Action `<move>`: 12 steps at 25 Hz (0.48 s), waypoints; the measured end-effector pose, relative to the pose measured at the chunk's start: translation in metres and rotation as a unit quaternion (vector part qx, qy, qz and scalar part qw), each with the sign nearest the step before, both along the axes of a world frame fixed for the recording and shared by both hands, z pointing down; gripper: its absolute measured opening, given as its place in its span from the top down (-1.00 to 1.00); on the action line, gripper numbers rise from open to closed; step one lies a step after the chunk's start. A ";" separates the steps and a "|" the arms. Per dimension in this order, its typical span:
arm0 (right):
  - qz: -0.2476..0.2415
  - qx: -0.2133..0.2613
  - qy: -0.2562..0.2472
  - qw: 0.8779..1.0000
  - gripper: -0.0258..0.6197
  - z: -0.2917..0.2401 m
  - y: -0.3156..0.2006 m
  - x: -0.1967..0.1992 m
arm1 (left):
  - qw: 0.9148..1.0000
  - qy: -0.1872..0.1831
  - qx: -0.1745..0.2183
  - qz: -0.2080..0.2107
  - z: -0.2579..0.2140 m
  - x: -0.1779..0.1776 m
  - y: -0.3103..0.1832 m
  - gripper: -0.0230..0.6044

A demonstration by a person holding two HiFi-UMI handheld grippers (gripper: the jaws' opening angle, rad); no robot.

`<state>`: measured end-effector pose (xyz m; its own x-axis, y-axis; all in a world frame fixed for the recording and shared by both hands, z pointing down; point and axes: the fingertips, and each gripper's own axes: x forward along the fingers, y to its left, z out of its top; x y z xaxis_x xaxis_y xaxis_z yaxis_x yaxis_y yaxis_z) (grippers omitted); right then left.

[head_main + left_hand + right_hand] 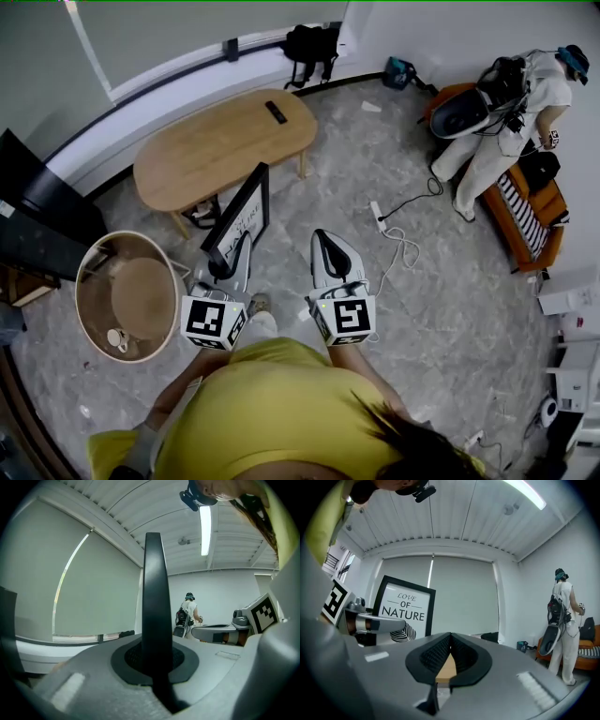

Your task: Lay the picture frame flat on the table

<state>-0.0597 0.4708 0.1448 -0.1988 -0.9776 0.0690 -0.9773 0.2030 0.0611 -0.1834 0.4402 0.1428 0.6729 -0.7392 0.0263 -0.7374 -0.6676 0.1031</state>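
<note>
**Head view.** The left gripper is clamping the picture frame by one edge. The frame is standing upright above the floor, short of the oval wooden table, which is lying at 12 o'clock from it. The right gripper is pointing the same way at 3 o'clock from the left one and is carrying nothing. A small black object is resting near the table's far right end; the remaining top is showing bare. A round rimmed side table is crowding the 9 o'clock side. A power strip with cable is trailing across the floor at 2 o'clock. A second person is standing well apart.

**Left gripper view.** The left gripper is pinching the frame's black edge, which is rising straight from between the closed jaws.

**Right gripper view.** The right gripper is showing its jaws together and empty. The frame is facing this camera at 10 o'clock.

**Hazards.**
- One claw is bearing the whole frame by a thin edge, so the frame is likely to pivot or slip during tilting.
- The frame's lower corner is at risk of striking the table rim if brought in too low.
- Laying it toward the right end is risking contact with the black object.
- The floor cable is posing a trip risk.
</note>
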 end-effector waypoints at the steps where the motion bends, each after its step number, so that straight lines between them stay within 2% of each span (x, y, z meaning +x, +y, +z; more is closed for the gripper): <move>1: 0.003 -0.001 0.000 1.000 0.92 0.002 -0.014 0.001 | 1.000 0.000 0.001 0.004 0.000 0.001 -0.014 0.90; 6: 0.021 -0.001 0.000 1.000 0.92 0.008 -0.066 0.009 | 1.000 0.003 0.000 0.021 0.007 0.009 -0.069 0.90; 12: 0.031 -0.015 -0.002 0.999 0.92 0.020 -0.100 0.014 | 0.999 0.006 -0.016 0.032 0.020 0.014 -0.102 0.90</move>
<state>-0.0458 0.3712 0.1649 -0.1376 -0.9857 0.0975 -0.9883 0.1431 0.0526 -0.1696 0.3383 0.1627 0.7197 -0.6930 0.0415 -0.6914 -0.7100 0.1338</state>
